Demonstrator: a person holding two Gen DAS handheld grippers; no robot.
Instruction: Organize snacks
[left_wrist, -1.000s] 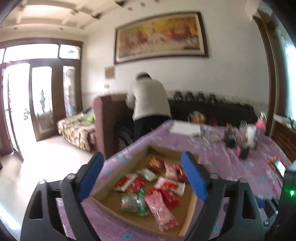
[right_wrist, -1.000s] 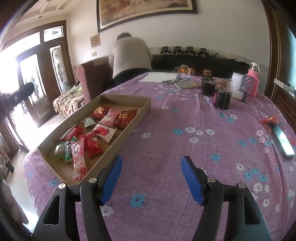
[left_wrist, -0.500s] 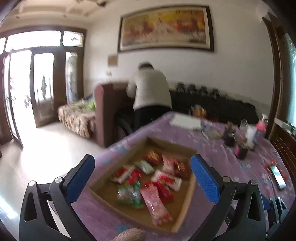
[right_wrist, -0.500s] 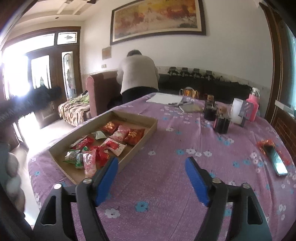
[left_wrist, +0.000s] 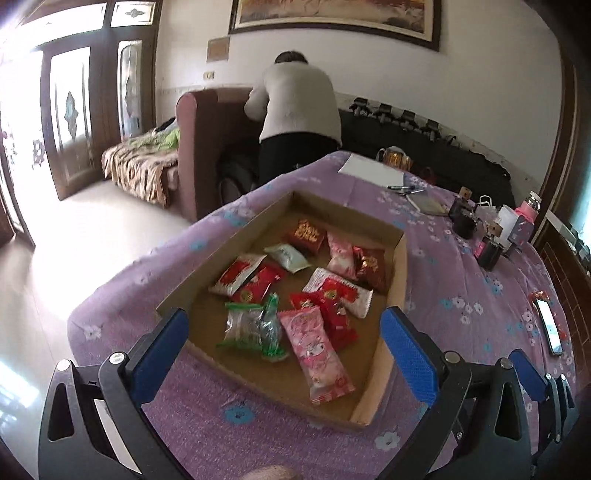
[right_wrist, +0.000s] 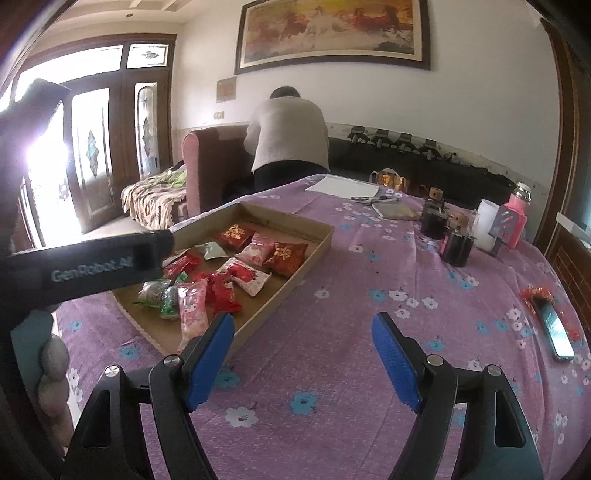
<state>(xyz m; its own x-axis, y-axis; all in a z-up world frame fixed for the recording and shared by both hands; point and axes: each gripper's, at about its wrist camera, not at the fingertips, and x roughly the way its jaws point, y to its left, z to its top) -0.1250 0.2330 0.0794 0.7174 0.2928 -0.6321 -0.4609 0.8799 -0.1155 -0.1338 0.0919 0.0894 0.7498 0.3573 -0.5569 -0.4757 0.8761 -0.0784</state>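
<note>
A shallow cardboard box (left_wrist: 397, 266) (right_wrist: 314, 254) lies on the purple flowered tablecloth and holds several snack packets: red ones, a pink one (left_wrist: 317, 347) (right_wrist: 192, 306), a green-and-clear one (left_wrist: 255, 325) and a pale green one (left_wrist: 286, 253). My left gripper (left_wrist: 284, 347) is open and empty, held above the box's near end. My right gripper (right_wrist: 303, 354) is open and empty over bare cloth to the right of the box. The left gripper's black body (right_wrist: 85, 266) crosses the right wrist view.
A phone (right_wrist: 554, 328) with a red wrapper beside it lies at the table's right edge. Dark jars (right_wrist: 456, 247), a white cup, a pink bottle (right_wrist: 517, 218), papers and a teapot stand at the far end. A person (left_wrist: 295, 118) bends over beyond the table beside a sofa.
Both grippers have risen and tilted; the left one now looks down more steeply onto the box. The left gripper's body has come into the right wrist view. Both stay open.
</note>
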